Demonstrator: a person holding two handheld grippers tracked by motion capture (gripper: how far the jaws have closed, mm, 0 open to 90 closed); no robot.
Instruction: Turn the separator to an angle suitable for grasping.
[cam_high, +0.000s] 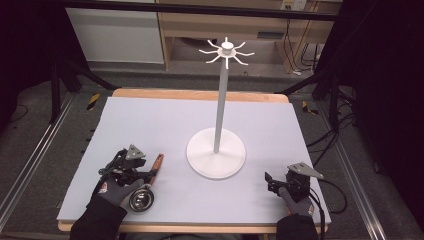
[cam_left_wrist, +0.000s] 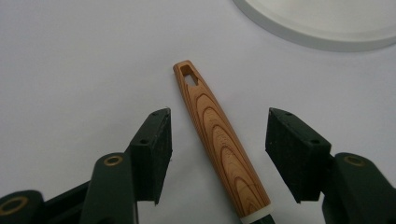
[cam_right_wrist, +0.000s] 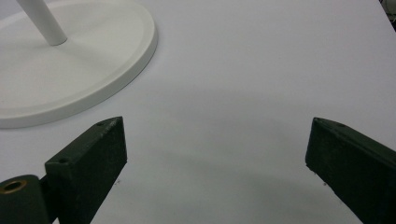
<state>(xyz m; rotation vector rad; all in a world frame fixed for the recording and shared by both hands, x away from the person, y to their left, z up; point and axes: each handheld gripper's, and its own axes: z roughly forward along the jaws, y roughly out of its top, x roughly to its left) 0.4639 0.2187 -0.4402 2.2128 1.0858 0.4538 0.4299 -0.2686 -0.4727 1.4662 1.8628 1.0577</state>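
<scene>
High view: your left tongs (cam_high: 150, 172) sit at the lower left of the frame over a ladle with a wooden handle (cam_high: 157, 166) and a shiny metal bowl (cam_high: 140, 199), which lies flat on the pale counter (cam_high: 150, 120) just left of the white hanging stand (cam_high: 218, 150). In the left gripper view the wood-grain handle (cam_left_wrist: 219, 140) runs up the middle of the frame between the two black pads (cam_left_wrist: 156, 149), spread on either side with a gap showing, so nothing is pinched yet. The slotted hole at the handle's tip points toward the stand's round base (cam_left_wrist: 322, 28) at the upper right, probably the part meant for one of the hooks (cam_high: 226, 51) at the top of the pole. Your right tongs (cam_high: 270, 181) rest at the lower right of the high view, spread wide and empty over bare counter, seemingly kept clear until needed; the stand's base (cam_right_wrist: 70, 70) fills the upper left of their own view.
</scene>
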